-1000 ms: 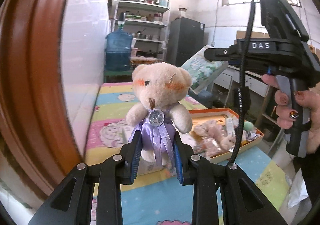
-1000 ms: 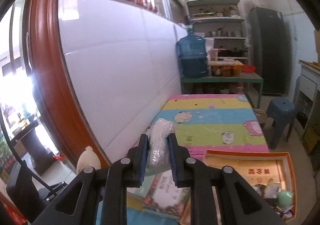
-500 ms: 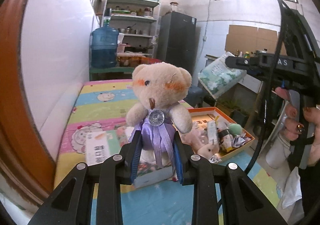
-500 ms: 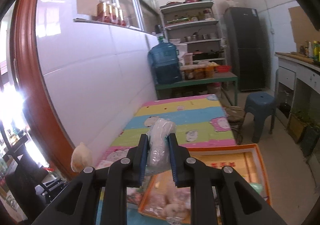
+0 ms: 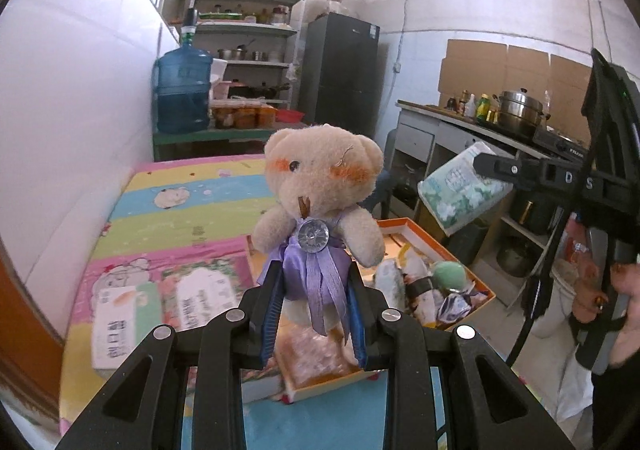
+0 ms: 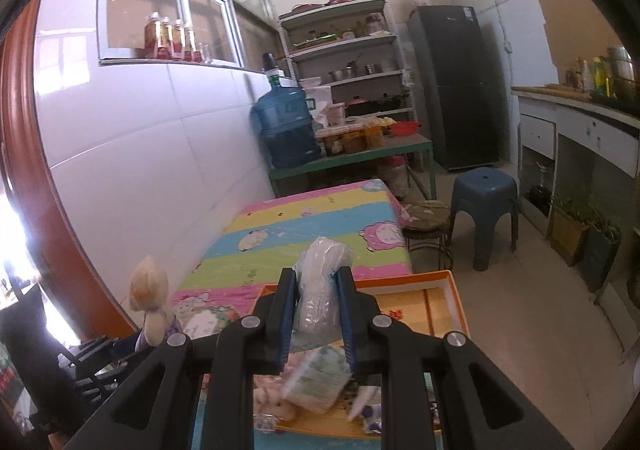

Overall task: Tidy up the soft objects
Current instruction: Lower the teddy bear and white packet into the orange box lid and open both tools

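Observation:
My left gripper (image 5: 314, 310) is shut on a cream teddy bear (image 5: 320, 202) in a purple dress and holds it upright above the table. The bear also shows in the right wrist view (image 6: 150, 298) at the lower left. My right gripper (image 6: 318, 310) is shut on a plastic-wrapped tissue pack (image 6: 320, 282), which appears in the left wrist view (image 5: 460, 190) held high at the right. Below both lies an orange tray (image 5: 424, 232) with several soft items, also seen in the right wrist view (image 6: 448, 282).
The table has a striped cartoon mat (image 5: 180, 210). White and green packs (image 5: 160, 306) lie left of the tray. A white wall (image 5: 80, 130) runs along the left. A blue stool (image 6: 486, 206) and a counter (image 6: 580, 130) stand to the right.
Both grippers have swung to the right, away from the wall, still holding the bear and the tissue pack. The orange tray now lies under them.

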`<state>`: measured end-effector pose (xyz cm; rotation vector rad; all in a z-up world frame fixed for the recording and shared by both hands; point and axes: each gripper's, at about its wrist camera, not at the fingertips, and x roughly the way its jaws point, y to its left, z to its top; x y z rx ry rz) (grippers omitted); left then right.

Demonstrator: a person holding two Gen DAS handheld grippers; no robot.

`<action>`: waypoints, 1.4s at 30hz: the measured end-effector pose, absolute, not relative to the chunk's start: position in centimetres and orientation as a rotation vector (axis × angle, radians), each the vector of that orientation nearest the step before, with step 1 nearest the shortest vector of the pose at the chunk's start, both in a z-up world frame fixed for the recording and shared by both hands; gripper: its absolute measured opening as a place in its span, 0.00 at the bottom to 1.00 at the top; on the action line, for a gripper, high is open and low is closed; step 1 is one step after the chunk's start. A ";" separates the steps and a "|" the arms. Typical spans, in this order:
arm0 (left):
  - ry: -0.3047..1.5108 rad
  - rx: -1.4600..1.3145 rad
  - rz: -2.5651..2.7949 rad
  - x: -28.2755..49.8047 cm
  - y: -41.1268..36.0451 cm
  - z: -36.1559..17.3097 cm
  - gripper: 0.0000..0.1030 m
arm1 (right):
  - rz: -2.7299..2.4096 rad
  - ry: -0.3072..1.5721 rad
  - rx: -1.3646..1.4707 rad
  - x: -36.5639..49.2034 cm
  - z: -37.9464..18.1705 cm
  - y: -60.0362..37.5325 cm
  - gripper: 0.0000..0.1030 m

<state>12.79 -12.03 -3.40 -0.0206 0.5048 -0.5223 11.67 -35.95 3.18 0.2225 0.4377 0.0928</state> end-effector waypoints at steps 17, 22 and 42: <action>0.563 0.008 -0.520 18.4 -17.6 -4.6 0.29 | 0.081 0.500 0.324 15.3 -1.7 -39.8 0.21; 0.571 0.008 -0.514 19.6 -18.6 -4.9 0.29 | 0.079 0.512 0.349 16.6 -2.7 -40.5 0.21; 0.704 0.017 -0.511 24.7 -21.0 -8.2 0.29 | 0.078 0.575 0.405 21.6 -5.6 -40.6 0.21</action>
